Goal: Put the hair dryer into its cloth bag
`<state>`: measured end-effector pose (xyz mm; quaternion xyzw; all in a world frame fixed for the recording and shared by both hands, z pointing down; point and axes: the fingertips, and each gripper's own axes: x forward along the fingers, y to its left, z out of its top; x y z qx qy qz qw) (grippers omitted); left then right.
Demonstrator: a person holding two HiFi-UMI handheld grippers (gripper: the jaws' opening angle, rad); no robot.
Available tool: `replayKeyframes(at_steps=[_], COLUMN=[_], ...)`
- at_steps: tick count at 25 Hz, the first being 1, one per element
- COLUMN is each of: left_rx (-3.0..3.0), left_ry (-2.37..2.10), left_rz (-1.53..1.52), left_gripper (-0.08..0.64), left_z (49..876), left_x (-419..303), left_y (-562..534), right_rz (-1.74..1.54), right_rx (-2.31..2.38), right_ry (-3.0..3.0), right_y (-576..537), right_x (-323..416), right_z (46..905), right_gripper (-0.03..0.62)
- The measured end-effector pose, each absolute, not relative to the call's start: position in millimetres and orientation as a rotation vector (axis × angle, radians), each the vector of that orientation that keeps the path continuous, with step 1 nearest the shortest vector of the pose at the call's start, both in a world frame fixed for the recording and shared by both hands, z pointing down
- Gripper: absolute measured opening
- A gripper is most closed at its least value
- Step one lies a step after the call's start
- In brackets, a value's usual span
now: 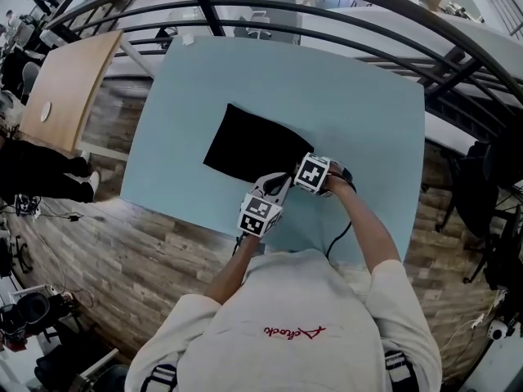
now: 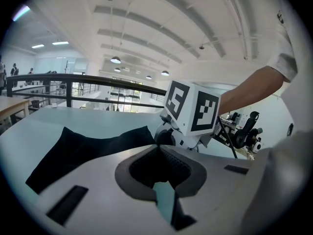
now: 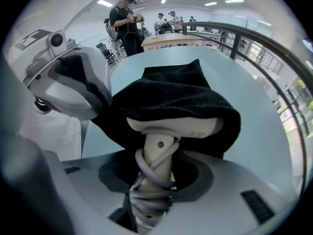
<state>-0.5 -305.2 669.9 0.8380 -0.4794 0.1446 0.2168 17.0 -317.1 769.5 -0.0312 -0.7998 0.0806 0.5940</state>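
1. Right gripper (image 3: 155,177) points steeply down, its jaws about half apart and clamped on the handle of the cream plastic hair dryer (image 3: 171,126). A grey cord (image 3: 146,168) is wound round that handle.
2. Left gripper (image 2: 160,153) has its jaws all but together. It appears to pinch the rim of the black cloth bag (image 3: 171,89) at the mouth, where the cloth rises to a peak just at its tips.
3. Progress, as I judge it: the insertion has begun but is far from finished. The bag's mouth is draped over the top and far side of the dryer's head, while the underside of the head, the whole handle and the wound cord are outside the cloth.
4. What is left: push the head deeper, follow with the handle and cord, then let go with both.
5. Contents: the rest of the bag lies flat on the light blue table (image 1: 343,96). It looks empty, though its inside cannot be seen.
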Motion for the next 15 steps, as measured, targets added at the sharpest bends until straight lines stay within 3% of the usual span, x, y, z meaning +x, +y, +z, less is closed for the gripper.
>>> replayKeyframes(at_steps=[15], left_rx=[2.329], left_ry=[-1.303], left_rz=[0.337], left_gripper=[0.020], left_z=[666], left_x=[4], left_y=[-306], right_rz=[0.084], right_rx=[-0.161], right_ry=[-1.907], right_y=[-322], right_x=[-17], right_z=[773], right_gripper=[0.192])
